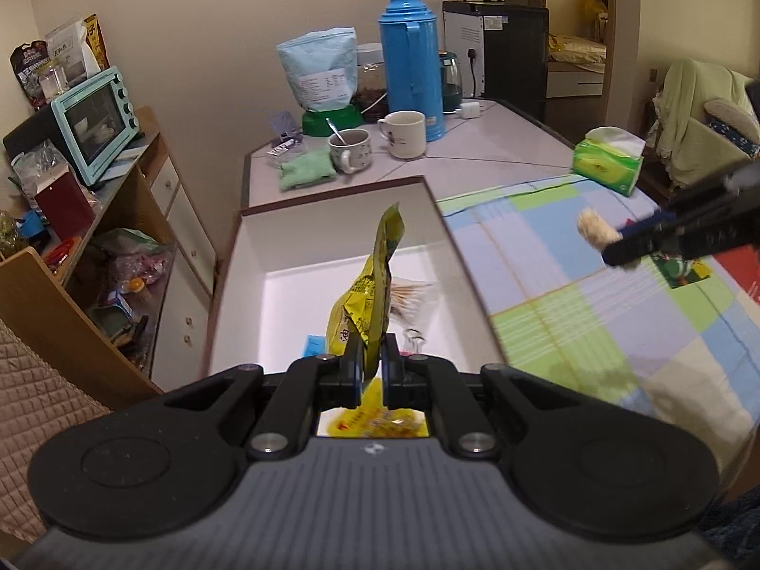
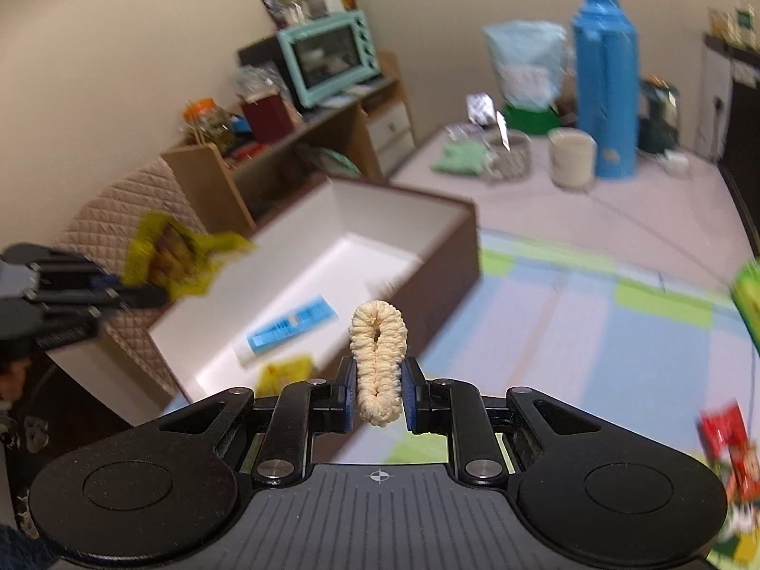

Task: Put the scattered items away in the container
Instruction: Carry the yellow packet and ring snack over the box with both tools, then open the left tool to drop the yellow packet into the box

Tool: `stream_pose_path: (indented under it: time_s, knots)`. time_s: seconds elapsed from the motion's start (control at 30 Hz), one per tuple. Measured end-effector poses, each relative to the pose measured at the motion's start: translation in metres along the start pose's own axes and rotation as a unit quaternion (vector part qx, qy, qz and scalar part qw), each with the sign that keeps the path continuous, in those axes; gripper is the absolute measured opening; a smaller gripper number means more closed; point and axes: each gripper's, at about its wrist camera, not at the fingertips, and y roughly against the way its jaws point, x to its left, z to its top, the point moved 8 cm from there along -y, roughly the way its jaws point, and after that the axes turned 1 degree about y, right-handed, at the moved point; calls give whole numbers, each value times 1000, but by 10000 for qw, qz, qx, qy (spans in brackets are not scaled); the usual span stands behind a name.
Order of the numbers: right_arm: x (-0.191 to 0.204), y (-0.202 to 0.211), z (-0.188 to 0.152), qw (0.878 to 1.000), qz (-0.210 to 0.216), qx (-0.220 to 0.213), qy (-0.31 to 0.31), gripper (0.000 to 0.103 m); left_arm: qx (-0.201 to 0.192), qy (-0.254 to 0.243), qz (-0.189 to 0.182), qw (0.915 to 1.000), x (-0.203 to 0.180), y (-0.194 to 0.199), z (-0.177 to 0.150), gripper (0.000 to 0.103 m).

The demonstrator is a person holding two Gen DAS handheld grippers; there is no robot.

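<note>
Both jaws clamped: left gripper holds yellow packet over box; right gripper grips scrunchie.

A glossy, crinkled yellow foil packet, a rough, fuzzy cream cloth scrunchie, a smooth matt white-lined box, a woven checked cloth.

The yellow packet stands in front of the box floor in the left wrist view, hiding most of a clear bag of cotton swabs and all but a corner of a blue item at lower centre. At the right edge the right gripper is cut off — only its tips show, blurred. The whole right wrist view is smeared; print on the blue tube is unreadable, and a red packet at lower right blurs — cropped by the frame edge.
</note>
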Motion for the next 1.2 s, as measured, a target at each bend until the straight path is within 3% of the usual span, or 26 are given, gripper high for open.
stream_pose_path:
  time_s: [0.53,0.8,1.2]
  knots:
    - [19,-80,63,9995,158,112,267,18,252,-273,-18,9993,47,-64,17,5]
    - [2,-127,87,9989,157,341,287,18,528,-545,-9,9971,58,-128,33,5]
    - [-35,-179,104,9977,79,622,270,18,1072,-1236,318,9860,63,-217,21,5]
